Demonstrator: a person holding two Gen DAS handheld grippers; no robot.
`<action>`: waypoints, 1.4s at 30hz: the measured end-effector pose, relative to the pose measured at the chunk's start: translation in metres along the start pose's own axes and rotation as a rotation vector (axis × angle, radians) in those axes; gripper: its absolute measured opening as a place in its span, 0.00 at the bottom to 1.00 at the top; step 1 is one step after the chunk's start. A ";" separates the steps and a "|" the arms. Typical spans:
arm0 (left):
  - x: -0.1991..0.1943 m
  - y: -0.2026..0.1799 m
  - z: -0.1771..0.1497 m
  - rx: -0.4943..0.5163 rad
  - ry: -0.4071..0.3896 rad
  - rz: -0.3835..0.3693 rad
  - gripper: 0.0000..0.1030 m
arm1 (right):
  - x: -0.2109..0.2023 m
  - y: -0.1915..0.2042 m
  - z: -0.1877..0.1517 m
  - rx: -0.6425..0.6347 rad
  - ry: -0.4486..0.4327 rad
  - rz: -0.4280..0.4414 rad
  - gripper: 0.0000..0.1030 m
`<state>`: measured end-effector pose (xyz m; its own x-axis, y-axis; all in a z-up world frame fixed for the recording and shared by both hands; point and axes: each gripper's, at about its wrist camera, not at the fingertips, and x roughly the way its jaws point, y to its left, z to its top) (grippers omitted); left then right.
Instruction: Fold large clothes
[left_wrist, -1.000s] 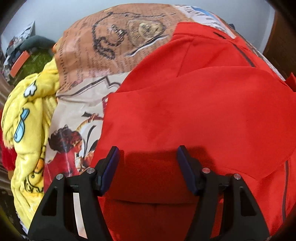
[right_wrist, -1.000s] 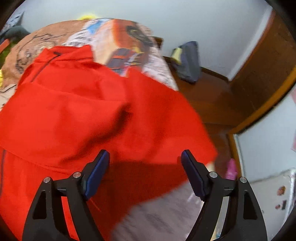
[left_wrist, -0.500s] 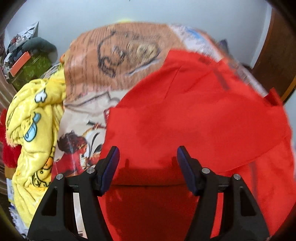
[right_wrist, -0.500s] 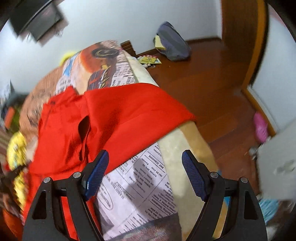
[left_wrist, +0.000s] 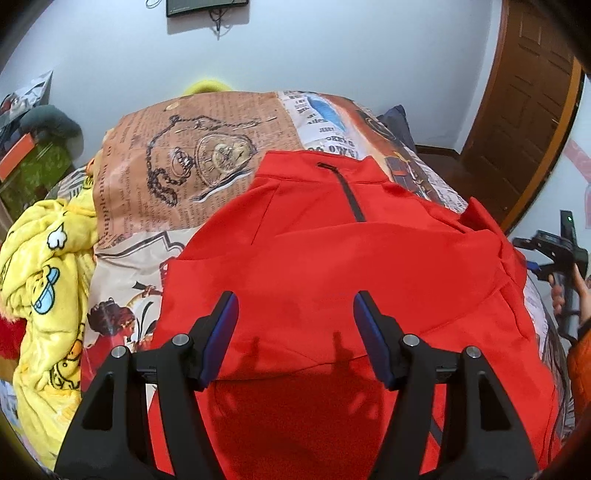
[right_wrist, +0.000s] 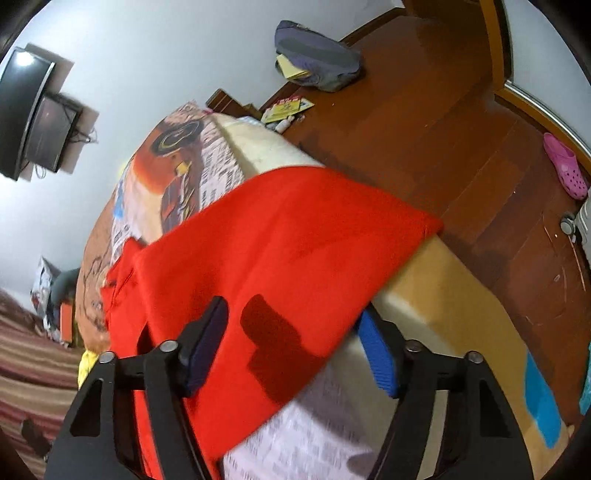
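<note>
A red jacket (left_wrist: 332, 258) lies spread on the bed, collar and dark zip toward the far wall. My left gripper (left_wrist: 295, 295) hovers above its middle, open, with nothing between the pads. One red part of the jacket (right_wrist: 280, 229) reaches out over the mattress edge in the right wrist view. My right gripper (right_wrist: 291, 308) hangs just above that part's near edge with its jaws closing. The red cloth lies between the fingers, but the pads do not press on it. A hand (left_wrist: 580, 286) at the bed's right side holds the right gripper.
The bed carries a newspaper-print sheet (left_wrist: 192, 177). A yellow cartoon blanket (left_wrist: 48, 258) is heaped at its left side. The bare mattress side (right_wrist: 443, 288) drops to a wooden floor with a grey bag (right_wrist: 317, 62) and a pink clog (right_wrist: 565, 170). A wooden door (left_wrist: 524, 110) stands at the right.
The left gripper has risen and pulled back, so more of the jacket shows. The right gripper has rolled and swung over to the red cloth at the bed's edge, and its jaws have narrowed.
</note>
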<state>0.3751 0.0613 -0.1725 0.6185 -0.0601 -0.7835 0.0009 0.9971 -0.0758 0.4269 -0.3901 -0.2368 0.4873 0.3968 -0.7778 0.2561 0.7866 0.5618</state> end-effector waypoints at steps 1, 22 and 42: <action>0.000 -0.002 -0.001 0.010 -0.002 0.009 0.62 | 0.002 -0.002 0.002 0.007 -0.009 -0.015 0.48; -0.028 -0.002 -0.013 0.047 -0.039 0.055 0.62 | -0.109 0.106 -0.013 -0.360 -0.277 -0.018 0.06; -0.043 0.019 -0.047 0.062 0.012 0.064 0.62 | 0.008 0.202 -0.134 -0.605 0.077 0.010 0.06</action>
<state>0.3111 0.0807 -0.1693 0.6096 0.0032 -0.7927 0.0111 0.9999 0.0125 0.3704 -0.1646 -0.1679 0.4194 0.4208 -0.8044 -0.2789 0.9030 0.3269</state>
